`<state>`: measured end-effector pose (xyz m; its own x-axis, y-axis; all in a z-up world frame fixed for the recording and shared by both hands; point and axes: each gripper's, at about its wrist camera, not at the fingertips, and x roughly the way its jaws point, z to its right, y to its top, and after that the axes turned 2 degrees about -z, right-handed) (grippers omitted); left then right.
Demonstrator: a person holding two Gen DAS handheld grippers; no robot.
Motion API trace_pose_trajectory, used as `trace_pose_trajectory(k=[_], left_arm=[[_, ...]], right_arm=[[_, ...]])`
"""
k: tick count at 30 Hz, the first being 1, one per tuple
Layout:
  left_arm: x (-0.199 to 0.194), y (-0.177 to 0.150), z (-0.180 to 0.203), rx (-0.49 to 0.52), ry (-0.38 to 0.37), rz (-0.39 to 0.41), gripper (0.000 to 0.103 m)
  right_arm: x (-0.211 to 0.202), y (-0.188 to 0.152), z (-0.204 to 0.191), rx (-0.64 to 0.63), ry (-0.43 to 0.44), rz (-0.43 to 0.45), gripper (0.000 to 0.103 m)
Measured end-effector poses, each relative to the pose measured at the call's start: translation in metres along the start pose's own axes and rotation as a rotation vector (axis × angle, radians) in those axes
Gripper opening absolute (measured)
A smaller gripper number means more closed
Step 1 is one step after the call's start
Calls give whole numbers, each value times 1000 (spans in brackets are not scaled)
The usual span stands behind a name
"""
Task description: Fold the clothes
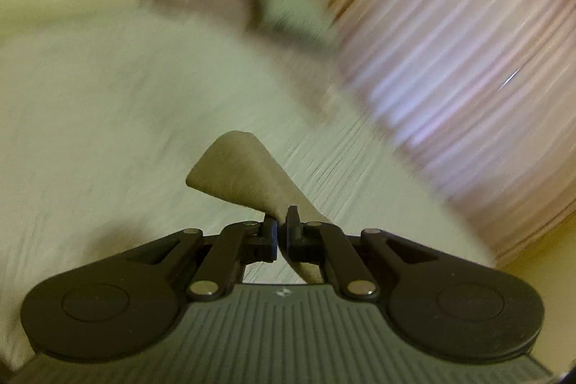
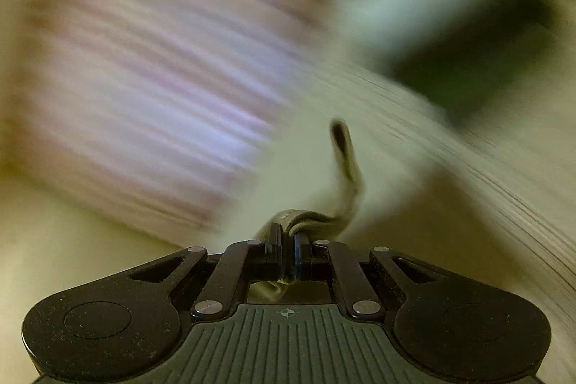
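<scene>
Blurred pale surface, pink pleated curtain behind; left gripper and right gripper each pinching beige cloth.

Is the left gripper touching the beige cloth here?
Touching. The left wrist view shows the left gripper with its fingers closed on the beige cloth, which fans out past them.
</scene>
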<state>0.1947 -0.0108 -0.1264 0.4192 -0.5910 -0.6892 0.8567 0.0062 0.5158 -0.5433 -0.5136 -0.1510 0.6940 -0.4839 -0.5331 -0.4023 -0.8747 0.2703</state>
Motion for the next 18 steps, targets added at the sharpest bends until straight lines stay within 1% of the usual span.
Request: trace_pose_trajectory(k=[1,3,4,5,6,7,8,9,10,11,12,14,15,18], left_arm=[[17,-24,-10,14,58,-46,7],[50,-68,-32,22,188,-136,10],[66,-89,-44,22,255,-179,10],[80,-109,-54,24,314,-215,10],[85,-122,-63,22,345,-226,10],[82,-130,-70,13,357,-221,14],[80,-138,-77,4,370,-215,18],[77,-146,-84,-6,382,-209,27],[74,-153,-90,-19,391,-198,32],[68,-155,-94,-41,383,-182,32],[63,-155,-97,-65,358,-172,32],[54,-156,-104,-116,306,-154,37],[51,-156,-106,-144,279,-146,41],[56,-161,-109,-202,228,-129,42]], right_arm=[[2,-16,41,43,-85,-32,4],[6,-44,112,110,-292,-103,5],[7,-55,135,123,-359,-129,6],[6,-62,149,125,-392,-143,10],[3,-65,159,137,-408,-144,23],[-1,-67,165,155,-415,-137,53],[-7,-68,168,162,-400,-122,65],[-14,-67,167,160,-369,-100,65],[-17,-64,167,155,-342,-87,65],[-17,-57,167,150,-319,-81,65],[-15,-56,165,150,-293,-79,65],[-9,-60,168,158,-248,-88,65],[-4,-64,167,158,-238,-95,65],[4,-78,173,155,-245,-121,65]])
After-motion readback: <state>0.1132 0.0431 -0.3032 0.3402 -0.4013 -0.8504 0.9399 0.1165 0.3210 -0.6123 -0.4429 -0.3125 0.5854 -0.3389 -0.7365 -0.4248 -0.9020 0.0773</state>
